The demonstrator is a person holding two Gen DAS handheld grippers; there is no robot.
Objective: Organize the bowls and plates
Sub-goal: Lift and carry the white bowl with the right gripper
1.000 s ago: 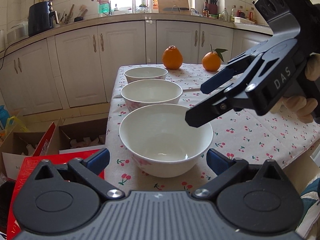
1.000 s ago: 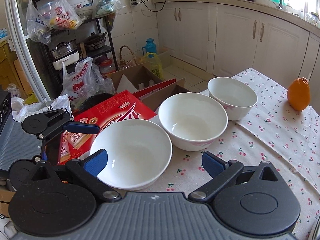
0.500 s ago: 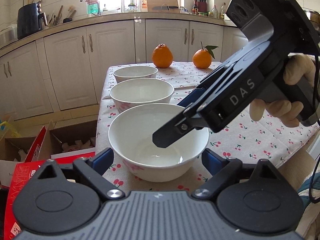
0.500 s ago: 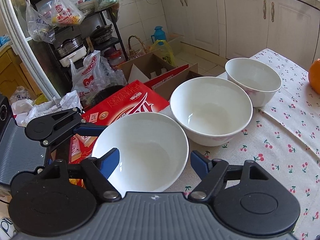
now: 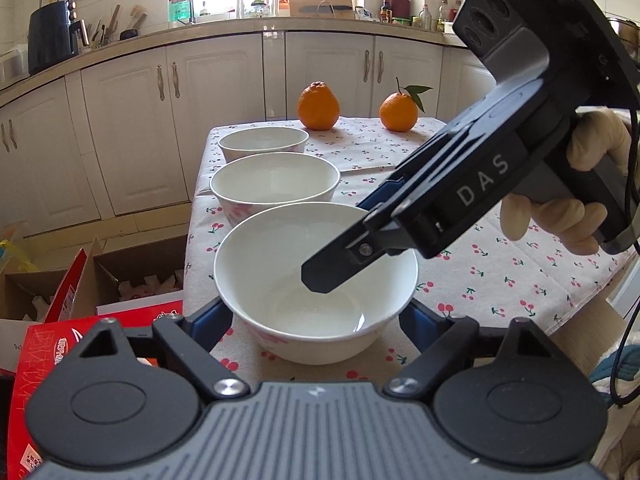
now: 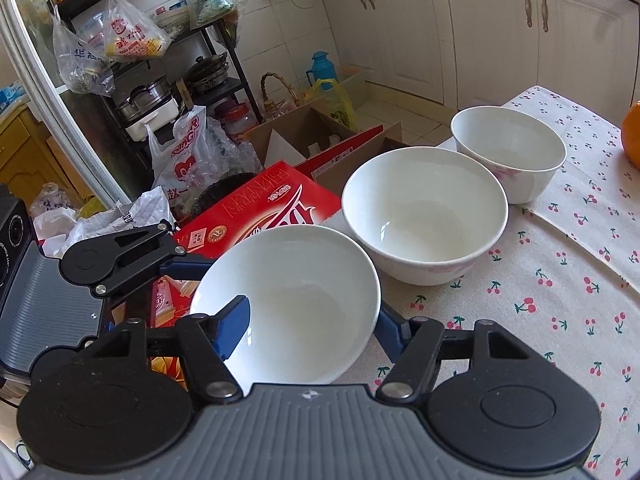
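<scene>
Three white bowls stand in a row on the cherry-print tablecloth [image 5: 500, 280]: the nearest bowl [image 5: 280, 264] [image 6: 304, 280], a middle bowl [image 5: 276, 184] [image 6: 424, 208] and a far bowl [image 5: 264, 140] [image 6: 508, 144]. My left gripper [image 5: 314, 316] straddles the nearest bowl low down. Its jaws are closing, and both blue pads lie against the bowl's sides. My right gripper [image 5: 340, 240] [image 6: 312, 312] reaches in from the right. One finger hangs inside that bowl and the other sits outside its wall. Its jaws are closing with a gap still showing around the wall.
Two oranges [image 5: 318, 106] [image 5: 398, 112] sit at the table's far end. Off the table's left edge lie a red carton [image 6: 272, 208] and open cardboard boxes [image 5: 132, 268]. A gloved hand [image 5: 560, 216] holds the right gripper. Cabinets and a cluttered rack stand behind.
The right gripper came down and one finger went into the nearest bowl. Both grippers' jaws narrowed, and the left pads drew in to the bowl's sides. The bowls stayed put.
</scene>
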